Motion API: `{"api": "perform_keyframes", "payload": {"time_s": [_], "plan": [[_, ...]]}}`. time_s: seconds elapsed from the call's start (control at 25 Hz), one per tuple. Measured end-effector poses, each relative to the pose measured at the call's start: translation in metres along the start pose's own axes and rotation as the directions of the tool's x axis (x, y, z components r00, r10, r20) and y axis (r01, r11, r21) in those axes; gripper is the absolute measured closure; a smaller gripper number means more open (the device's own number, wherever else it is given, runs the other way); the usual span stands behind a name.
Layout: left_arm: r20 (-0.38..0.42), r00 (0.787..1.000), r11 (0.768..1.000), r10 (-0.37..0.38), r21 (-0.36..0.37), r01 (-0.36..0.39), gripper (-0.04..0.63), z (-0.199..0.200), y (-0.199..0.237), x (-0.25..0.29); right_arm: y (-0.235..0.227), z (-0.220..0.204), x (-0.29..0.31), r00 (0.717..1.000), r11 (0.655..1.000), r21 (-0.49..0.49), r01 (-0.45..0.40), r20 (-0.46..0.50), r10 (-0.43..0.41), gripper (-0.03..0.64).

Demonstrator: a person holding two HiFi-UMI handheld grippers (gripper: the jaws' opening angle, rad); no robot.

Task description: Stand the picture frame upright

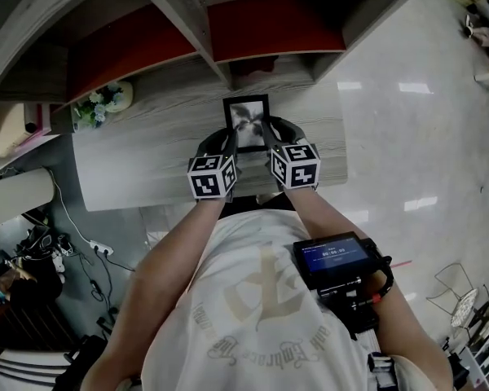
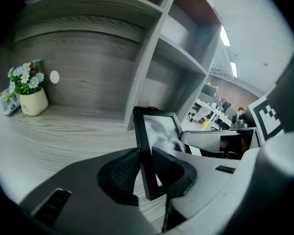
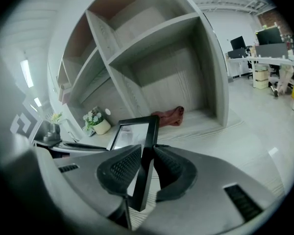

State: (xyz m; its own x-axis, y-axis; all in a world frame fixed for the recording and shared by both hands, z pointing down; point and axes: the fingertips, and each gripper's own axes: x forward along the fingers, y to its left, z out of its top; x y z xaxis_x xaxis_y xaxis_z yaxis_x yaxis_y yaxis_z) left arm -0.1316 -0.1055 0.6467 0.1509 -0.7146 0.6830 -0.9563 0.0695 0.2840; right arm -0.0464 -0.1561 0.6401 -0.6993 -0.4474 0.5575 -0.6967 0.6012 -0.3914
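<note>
Black picture frame, one, pinched at its sides (two grippers): left gripper, right gripper.

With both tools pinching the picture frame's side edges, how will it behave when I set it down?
The picture frame looks rigid: its edge runs straight in both the left tool and the right tool. Thin and tall, it probably tips easily; no stand is visible. Its reflective front suggests glass, likely fragile.

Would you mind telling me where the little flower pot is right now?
In the head view, the flower pot sits at the desk's far left end, below the shelves, well left of the picture frame.
</note>
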Motion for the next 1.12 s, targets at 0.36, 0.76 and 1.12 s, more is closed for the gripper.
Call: {"api": "perform_keyframes", "payload": {"time_s": [0.36, 0.76, 1.12], "plan": [[0.051, 0.999, 1.000, 0.011, -0.005, -0.011, 0.511, 0.013, 0.017, -0.008, 0.018, 0.012, 0.008, 0.999, 0.998, -0.051, -0.043, 0.018, 0.044, 0.532], [0.103, 0.995, 1.000, 0.014, -0.005, -0.013, 0.509, 0.034, 0.033, -0.007, 0.029, 0.037, 0.025, 0.995, 0.993, -0.083, -0.083, 0.057, 0.088, 0.532], [0.105, 0.994, 0.999, 0.027, -0.031, -0.024, 0.512, 0.038, 0.040, 0.005, 0.025, 0.044, 0.039, 0.991, 0.990, -0.082, -0.114, 0.055, 0.118, 0.520]]}}
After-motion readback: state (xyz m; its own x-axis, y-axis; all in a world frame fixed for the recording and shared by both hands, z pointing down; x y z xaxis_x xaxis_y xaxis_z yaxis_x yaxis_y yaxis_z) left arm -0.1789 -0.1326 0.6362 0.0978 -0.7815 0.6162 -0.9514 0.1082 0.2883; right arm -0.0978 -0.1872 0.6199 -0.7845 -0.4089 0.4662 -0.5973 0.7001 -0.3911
